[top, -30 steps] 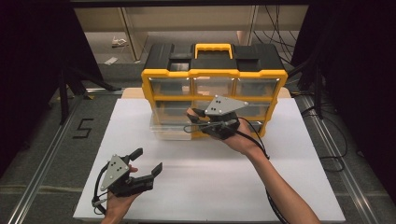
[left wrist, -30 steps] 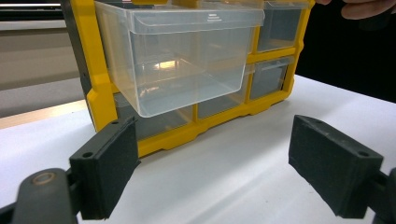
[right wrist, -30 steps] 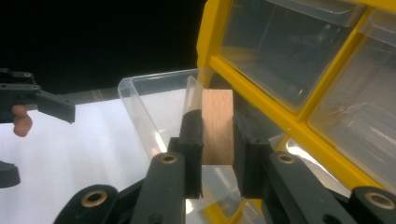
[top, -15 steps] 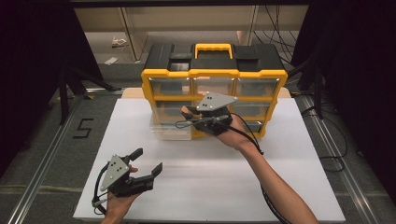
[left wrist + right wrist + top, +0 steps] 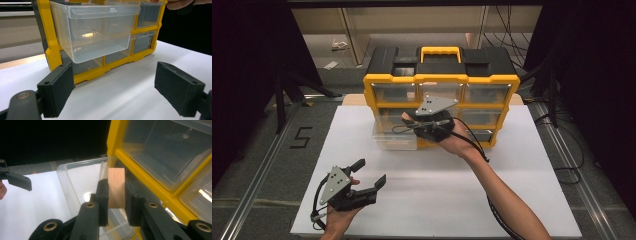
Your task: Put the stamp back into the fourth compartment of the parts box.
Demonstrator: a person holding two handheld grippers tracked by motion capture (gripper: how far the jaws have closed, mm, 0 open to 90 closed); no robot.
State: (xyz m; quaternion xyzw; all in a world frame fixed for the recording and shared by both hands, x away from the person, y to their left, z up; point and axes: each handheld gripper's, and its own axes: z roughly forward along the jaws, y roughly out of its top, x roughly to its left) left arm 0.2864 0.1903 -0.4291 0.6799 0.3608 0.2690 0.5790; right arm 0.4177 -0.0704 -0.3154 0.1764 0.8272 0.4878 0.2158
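A yellow and black organiser (image 5: 442, 82) with clear drawers stands at the back of the white table. One clear drawer (image 5: 394, 135) (image 5: 95, 32) (image 5: 75, 177) is pulled out at its left. My right gripper (image 5: 409, 125) (image 5: 116, 187) is shut on a small wooden block (image 5: 116, 187) and holds it over that open drawer, close to the yellow frame. Near the table's front left, my left gripper (image 5: 372, 172) (image 5: 115, 87) is open with nothing between its jaws, pointing at the organiser.
The white table top (image 5: 437, 190) spreads in front of the organiser. Metal rails run along the table's left (image 5: 259, 170) and right sides. A "5" is marked on the floor (image 5: 301, 137) at the left. Cables trail from the right gripper (image 5: 472, 145).
The right gripper with the block has shifted slightly left and toward the open drawer. The left gripper has stayed put.
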